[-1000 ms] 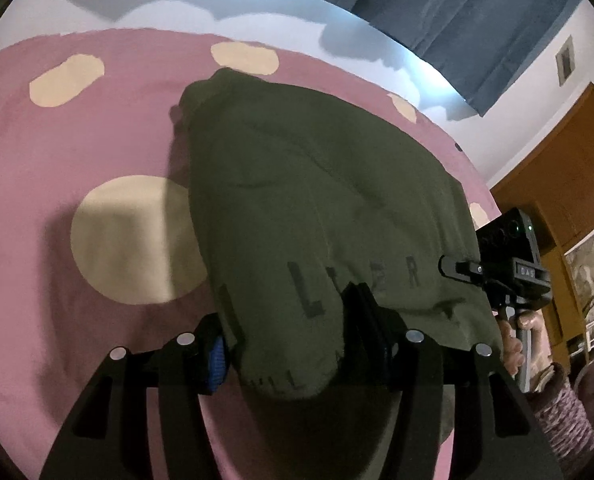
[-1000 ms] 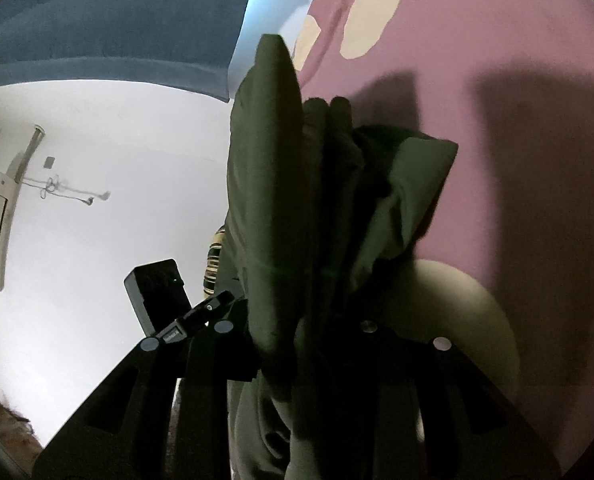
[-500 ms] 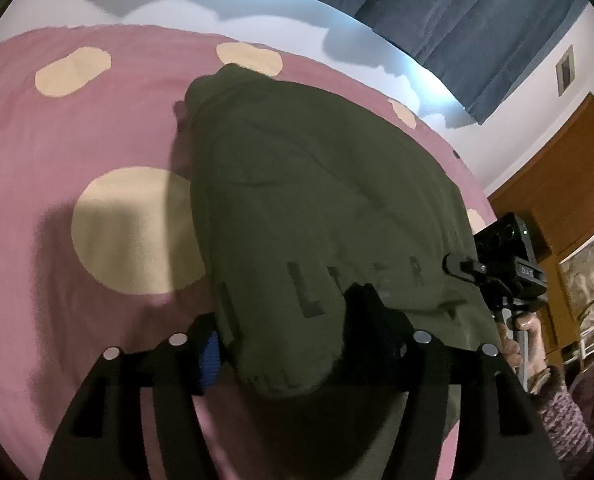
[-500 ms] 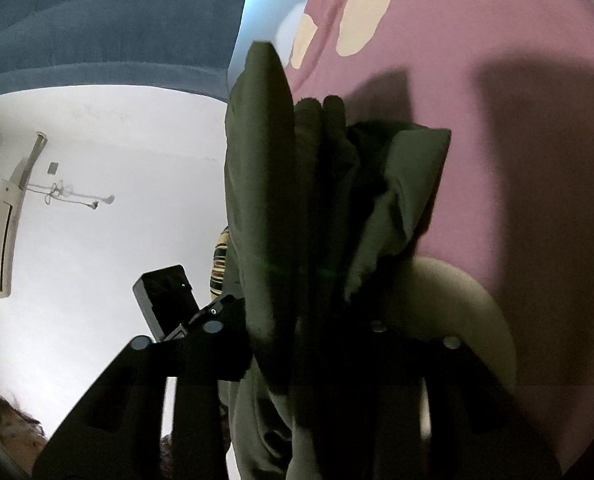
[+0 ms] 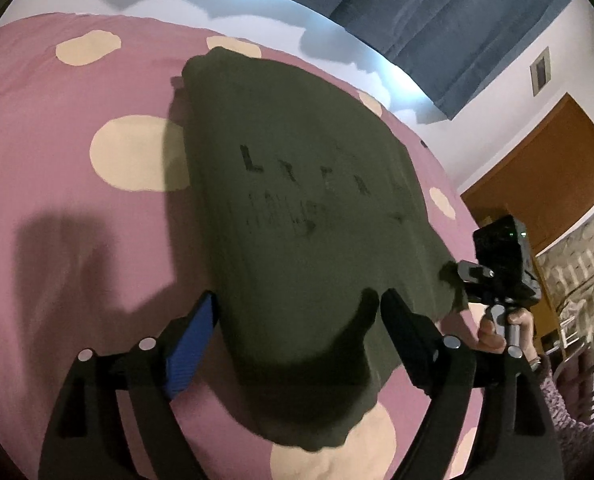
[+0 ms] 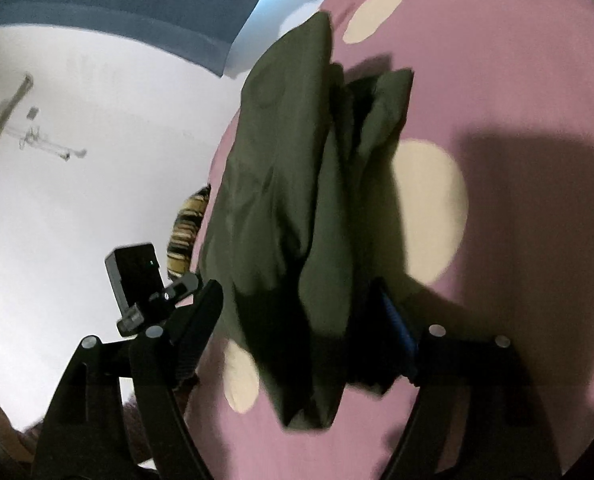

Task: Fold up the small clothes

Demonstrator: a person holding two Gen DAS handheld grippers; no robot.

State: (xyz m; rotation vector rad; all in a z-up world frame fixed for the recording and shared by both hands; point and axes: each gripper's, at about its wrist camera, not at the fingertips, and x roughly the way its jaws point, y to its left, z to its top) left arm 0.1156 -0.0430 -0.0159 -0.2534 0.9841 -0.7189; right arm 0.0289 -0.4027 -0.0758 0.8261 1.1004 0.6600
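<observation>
An olive-green garment with dark printed letters lies folded on the pink bedsheet with cream dots. My left gripper hangs over its near edge. Its jaws are opening and the blue pad stands clear of the cloth. In the right wrist view the same garment shows as bunched layers seen from its side. My right gripper has its jaws opening too. The cloth's near corner lies between its fingers without being pinched. A hand holds the right gripper's handle.
A blue curtain hangs on the white wall behind the bed. A brown wooden door stands at the right. A striped cloth lies beyond the bed's far edge. The sheet to the left of the garment is bare.
Both grippers' jaws have spread and let go of the garment's near edge, then drawn back from it. The cloth has dropped flat, and more of its printed letters show.
</observation>
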